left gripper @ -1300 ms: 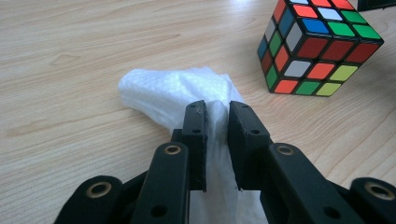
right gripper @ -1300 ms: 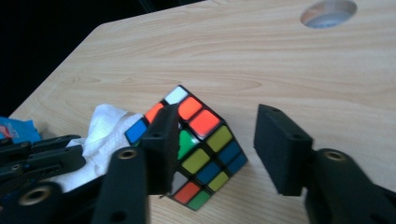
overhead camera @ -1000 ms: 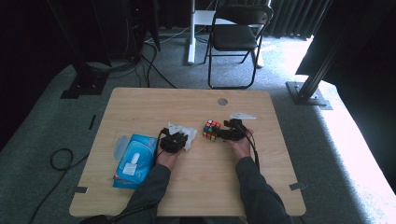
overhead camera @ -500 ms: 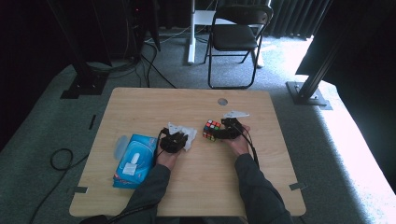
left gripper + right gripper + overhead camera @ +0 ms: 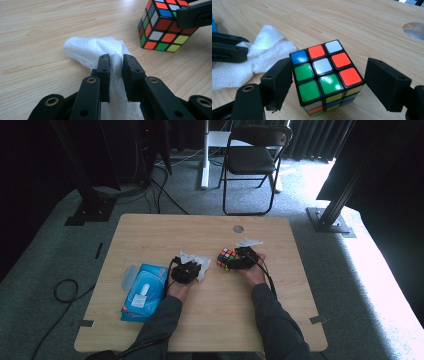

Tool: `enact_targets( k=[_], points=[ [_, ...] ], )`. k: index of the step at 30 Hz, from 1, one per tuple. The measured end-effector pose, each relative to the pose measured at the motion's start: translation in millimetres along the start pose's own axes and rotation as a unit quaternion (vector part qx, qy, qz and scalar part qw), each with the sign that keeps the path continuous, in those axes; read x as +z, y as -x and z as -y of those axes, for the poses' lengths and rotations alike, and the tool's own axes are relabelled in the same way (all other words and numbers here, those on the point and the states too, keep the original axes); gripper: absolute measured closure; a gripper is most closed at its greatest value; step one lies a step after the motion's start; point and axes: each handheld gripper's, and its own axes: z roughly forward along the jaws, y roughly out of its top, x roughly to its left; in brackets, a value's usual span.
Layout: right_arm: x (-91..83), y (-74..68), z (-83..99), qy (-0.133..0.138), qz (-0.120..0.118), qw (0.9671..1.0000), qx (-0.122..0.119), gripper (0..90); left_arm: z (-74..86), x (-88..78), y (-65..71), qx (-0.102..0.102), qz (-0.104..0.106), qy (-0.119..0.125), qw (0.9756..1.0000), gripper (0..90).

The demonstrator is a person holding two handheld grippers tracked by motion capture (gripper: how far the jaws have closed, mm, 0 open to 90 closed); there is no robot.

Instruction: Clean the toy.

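My left gripper [image 5: 116, 60] is shut on a crumpled white tissue [image 5: 87, 47] that trails onto the wooden table [image 5: 210, 320]. In the high view the left gripper [image 5: 196, 266] and the tissue [image 5: 194, 258] sit just left of the table's middle. A scrambled Rubik's cube [image 5: 324, 75] stands on the table between the jaws of my right gripper [image 5: 329, 72]. Its left jaw is against the cube's side, while the right jaw stands off with a clear gap. The high view shows the cube [image 5: 226, 259] a little right of the tissue, with the right gripper [image 5: 232, 260] around it.
A blue pack of tissues [image 5: 145, 290] lies left of my left hand. A round cable hole [image 5: 238, 228] sits near the table's far edge. Beyond the table stands a black folding chair [image 5: 252, 160].
The right gripper has shifted very slightly around the cube. The cube, the tissue and the left gripper are where they were.
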Motion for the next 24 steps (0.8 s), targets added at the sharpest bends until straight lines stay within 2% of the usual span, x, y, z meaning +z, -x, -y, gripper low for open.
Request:
enact_targets(
  k=[8, 14, 16, 24],
  points=[
    [4.3, -1.1, 2.1, -0.008, 0.002, 1.0000, -0.003, 23.9, 0.2, 0.1, 0.2, 0.000, 0.001, 0.000, 1.0000, 76.6],
    [8.7, -3.3, 3.6, -0.017, 0.004, 0.9998, -0.004, 28.3, 0.1, 0.0, 0.2, 0.000, 0.001, 0.000, 1.0000, 76.5],
    [8.6, -3.9, 3.8, -0.016, 0.009, 0.9998, -0.007, 32.7, 0.1, 0.0, 0.2, 0.000, 0.002, 0.000, 1.0000, 76.6],
    [4.7, -5.0, 5.1, -0.006, 0.021, 0.9997, -0.010, 34.1, 0.1, -0.1, 1.1, 0.002, 0.003, 0.000, 1.0000, 76.6]
  ],
)
